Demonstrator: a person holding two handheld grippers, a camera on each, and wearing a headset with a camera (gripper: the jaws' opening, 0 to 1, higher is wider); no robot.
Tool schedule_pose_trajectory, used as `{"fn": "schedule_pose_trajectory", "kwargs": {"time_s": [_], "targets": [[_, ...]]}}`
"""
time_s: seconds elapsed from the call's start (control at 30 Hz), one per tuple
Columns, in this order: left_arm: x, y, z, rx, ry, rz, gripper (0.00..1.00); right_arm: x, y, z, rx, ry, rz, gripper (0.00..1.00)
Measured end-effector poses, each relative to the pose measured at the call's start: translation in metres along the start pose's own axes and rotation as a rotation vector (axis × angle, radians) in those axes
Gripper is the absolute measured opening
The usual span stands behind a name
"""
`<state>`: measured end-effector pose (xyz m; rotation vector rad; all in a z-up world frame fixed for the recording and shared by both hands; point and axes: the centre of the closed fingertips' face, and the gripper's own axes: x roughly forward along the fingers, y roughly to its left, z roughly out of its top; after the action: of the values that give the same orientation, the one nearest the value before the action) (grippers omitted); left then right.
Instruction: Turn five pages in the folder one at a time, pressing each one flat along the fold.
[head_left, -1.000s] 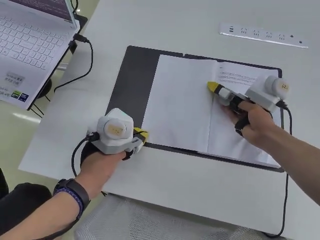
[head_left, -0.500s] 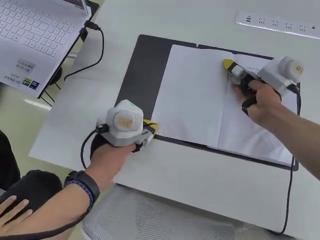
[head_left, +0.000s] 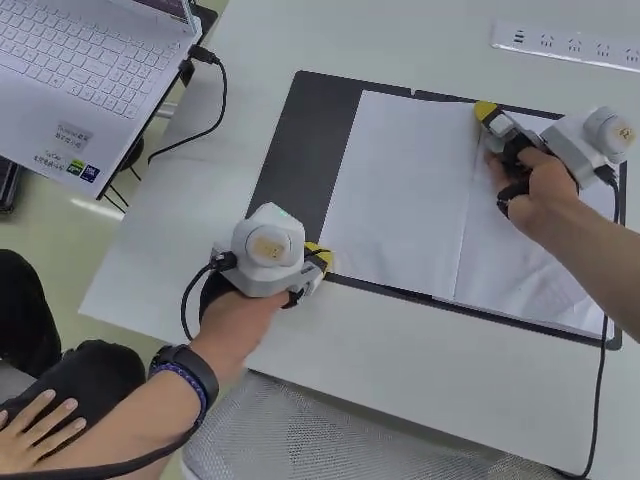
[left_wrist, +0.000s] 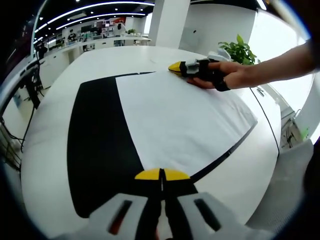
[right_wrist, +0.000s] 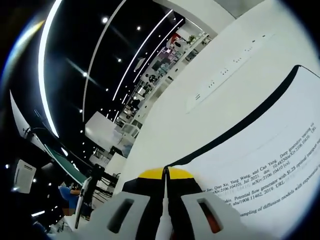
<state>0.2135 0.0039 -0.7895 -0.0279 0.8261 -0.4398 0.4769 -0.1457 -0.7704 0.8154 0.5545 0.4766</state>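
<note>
In the head view, the folder (head_left: 300, 150) lay open on the white worktop (head_left: 420, 350), with a blank page (head_left: 400, 190) spread over its left half. The fold (head_left: 466, 210) ran from the far edge toward the person. The right tool (head_left: 487, 113) sat with its yellow tip at the far end of that fold, so the fold's whole length stretched from the tip back toward the near edge. The left tool (head_left: 318, 257) was at the folder's near edge by the blank page's corner, well apart from the fold. The right one looked better placed for the pressing stroke.

In the left gripper view, the left tool (left_wrist: 162, 175) had its jaws together with nothing between them, its tip over the black cover (left_wrist: 95, 145). The right tool (left_wrist: 177, 66) lay across the page at the far side.

In the right gripper view, the right tool (right_wrist: 165, 173) also had its jaws closed and empty. It was low over a printed page (right_wrist: 270, 175), though I could not tell whether it touched the paper.
</note>
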Motion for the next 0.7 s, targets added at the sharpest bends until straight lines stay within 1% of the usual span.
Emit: {"fn": "schedule_pose_trajectory", "kwargs": {"time_s": [0.07, 0.17, 0.27, 0.4, 0.7], "targets": [[0.000, 0.000, 0.000, 0.003, 0.001, 0.000, 0.00, -0.001, -0.002, -0.001, 0.001, 0.011, 0.005, 0.00], [0.000, 0.000, 0.000, 0.015, 0.002, -0.003, 0.00, -0.007, 0.002, -0.010, -0.031, 0.052, 0.029, 0.00], [0.001, 0.000, 0.000, 0.017, 0.003, -0.005, 0.00, -0.014, 0.005, -0.017, -0.049, 0.078, 0.042, 0.00], [0.000, 0.000, 0.001, 0.009, -0.001, -0.001, 0.00, -0.023, 0.006, -0.026, -0.056, 0.095, 0.055, 0.00], [0.000, -0.001, 0.001, 0.023, -0.004, 0.006, 0.00, -0.041, 0.007, -0.041, -0.068, 0.127, 0.075, 0.00]]}}
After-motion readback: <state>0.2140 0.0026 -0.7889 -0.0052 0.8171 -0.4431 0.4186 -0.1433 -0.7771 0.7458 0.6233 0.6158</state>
